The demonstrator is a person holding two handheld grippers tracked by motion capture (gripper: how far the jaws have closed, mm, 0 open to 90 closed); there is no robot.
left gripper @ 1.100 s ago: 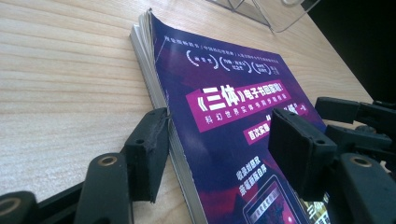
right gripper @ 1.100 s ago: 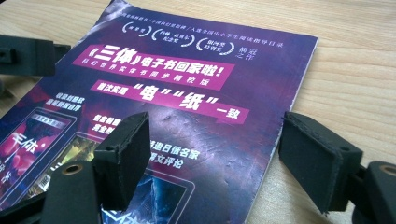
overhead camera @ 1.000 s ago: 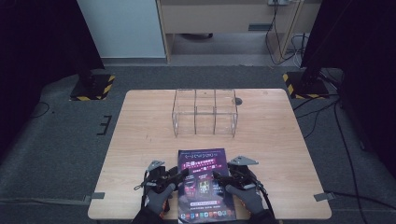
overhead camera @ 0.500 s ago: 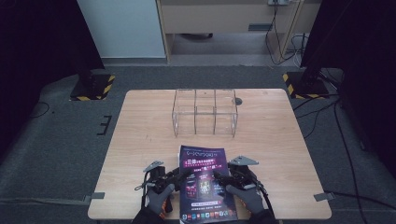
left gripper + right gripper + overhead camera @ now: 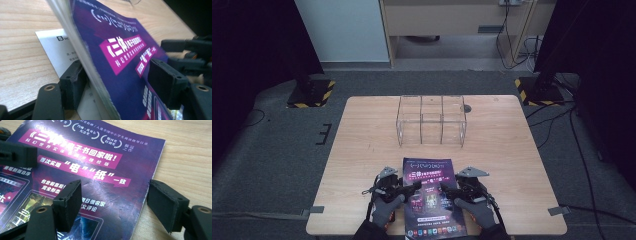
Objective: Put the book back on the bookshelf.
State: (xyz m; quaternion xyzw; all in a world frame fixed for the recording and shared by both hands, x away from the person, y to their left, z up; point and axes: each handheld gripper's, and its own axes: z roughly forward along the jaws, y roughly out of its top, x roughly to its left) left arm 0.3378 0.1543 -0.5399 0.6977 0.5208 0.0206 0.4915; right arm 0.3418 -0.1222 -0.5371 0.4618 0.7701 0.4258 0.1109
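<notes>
Both gloved hands enter from the bottom edge of the high view, each holding a gripper low over the near table edge.

Left gripper (image 5: 412, 187): held by the left hand (image 5: 387, 211), jaws pointing right, toward the other gripper. In the left gripper view the jaws stand apart, one pad (image 5: 73, 80) on each side of a raised cover.

Right gripper (image 5: 447, 189): held by the right hand (image 5: 477, 212), jaws pointing left. In the right gripper view the jaws are spread wide, one on each side of the book's edge.

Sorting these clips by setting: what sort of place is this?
Probably a lab or recording room: a light wooden table on grey carpet, yellow-and-black striped stand bases, black curtains at the sides, and a clear acrylic divided box beyond a purple magazine.
</notes>
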